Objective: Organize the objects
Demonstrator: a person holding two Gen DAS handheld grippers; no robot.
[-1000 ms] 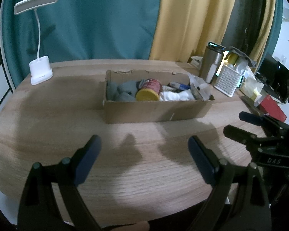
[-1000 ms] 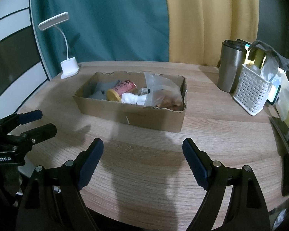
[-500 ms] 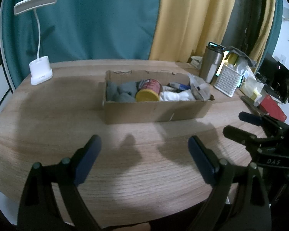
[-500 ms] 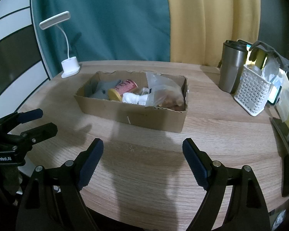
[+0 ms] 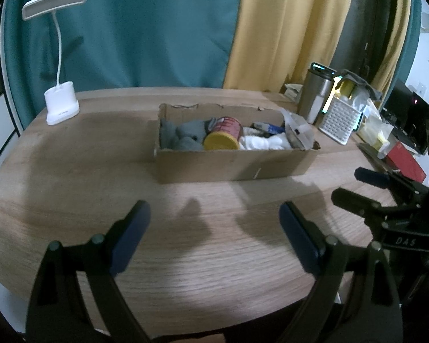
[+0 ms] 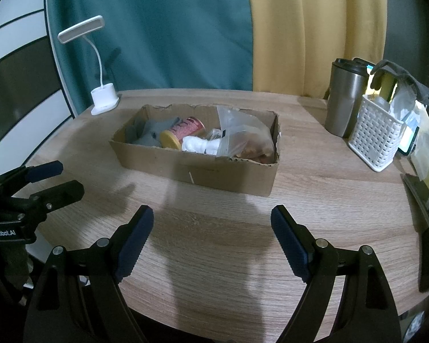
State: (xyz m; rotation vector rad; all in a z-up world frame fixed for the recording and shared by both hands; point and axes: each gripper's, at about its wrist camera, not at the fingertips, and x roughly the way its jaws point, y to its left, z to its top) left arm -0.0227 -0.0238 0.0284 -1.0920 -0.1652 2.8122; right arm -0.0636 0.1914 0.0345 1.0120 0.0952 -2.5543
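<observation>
1. A cardboard box (image 5: pixel 231 168) sat near the middle of the wooden tabletop (image 5: pixel 71 171), and everything below is placed from that box.
2. Inside the box lay grey cloth (image 5: pixel 183 135) at its left end, a red can with a yellow lid (image 5: pixel 223 137) on its side beside the cloth, a white bundle (image 5: pixel 264 143) to the right of the can, and a clear plastic bag (image 6: pixel 243 137) at the right end.
3. The left gripper (image 5: pixel 214 237) hung over bare tabletop in front of the box, its fingers (image 5: pixel 130 237) spread wide with nothing between them.
4. The right gripper (image 6: pixel 211 243) was likewise in front of the box, off toward its right end, fingers (image 6: pixel 289 245) wide apart and empty.
5. Behind and to the left of the box stood a white desk lamp (image 5: pixel 61 103).
6. To the right of the box stood a steel tumbler (image 6: pixel 344 100) and, just beside it, a white lattice basket (image 6: pixel 371 140) stuffed with items.
</observation>
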